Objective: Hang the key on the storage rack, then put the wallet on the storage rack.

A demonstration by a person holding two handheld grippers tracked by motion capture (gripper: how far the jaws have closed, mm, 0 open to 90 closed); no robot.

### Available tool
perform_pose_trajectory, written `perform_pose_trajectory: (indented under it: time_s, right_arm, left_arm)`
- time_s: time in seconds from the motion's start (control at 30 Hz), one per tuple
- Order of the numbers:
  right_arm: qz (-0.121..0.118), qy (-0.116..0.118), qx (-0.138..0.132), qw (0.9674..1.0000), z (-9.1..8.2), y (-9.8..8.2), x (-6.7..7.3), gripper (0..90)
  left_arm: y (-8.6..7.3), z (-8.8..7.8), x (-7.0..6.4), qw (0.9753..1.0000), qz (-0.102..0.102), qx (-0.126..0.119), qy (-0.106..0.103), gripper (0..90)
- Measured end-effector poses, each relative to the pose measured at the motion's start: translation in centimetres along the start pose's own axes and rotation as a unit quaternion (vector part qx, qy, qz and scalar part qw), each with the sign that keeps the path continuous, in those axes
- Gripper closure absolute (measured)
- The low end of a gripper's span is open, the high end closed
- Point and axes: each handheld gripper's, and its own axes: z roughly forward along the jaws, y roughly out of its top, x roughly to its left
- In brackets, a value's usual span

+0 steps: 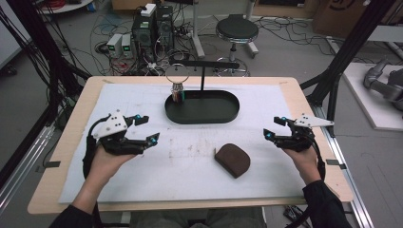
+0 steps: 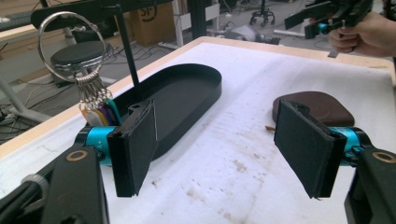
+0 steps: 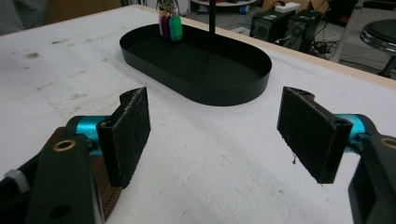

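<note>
A: Both hands low, near edge. Left gripper (image 1: pixel 148 129) and right gripper (image 1: pixel 274 128) spread, nothing between them.

B: Leather pouch (image 1: pixel 232 159) lies between them, probably awaiting pickup. Beyond, keyring (image 1: pixel 177 81) hangs over black tray (image 1: pixel 202 115).

Matt black metal tray (image 1: pixel 202 113); shiny metal key ring (image 2: pixel 70 44) with glossy plastic tags (image 3: pixel 169 27); brown leather-like pouch (image 1: pixel 232 159), stitched; stained white paper sheet (image 1: pixel 285 156) over light wood table (image 1: pixel 76 118); rough black pads (image 3: pixel 132 128).
</note>
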Motion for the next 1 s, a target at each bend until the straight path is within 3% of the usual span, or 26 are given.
perform_pose_trajectory:
  time_s: [0.3, 1.0]
  right_arm:
    - [0.002, -0.002, -0.004, 1.0, -0.1, 0.2, -0.1, 26.2]
    - [-0.003, 0.0, -0.006, 1.0, -0.8, 0.5, 0.3, 26.1]
  left_arm:
    - [-1.9, -0.5, -0.3, 1.0, -0.005, 0.002, -0.003, 29.1]
    - [-1.9, -0.5, 0.6, 0.9999, -0.009, -0.002, 0.005, 28.5]
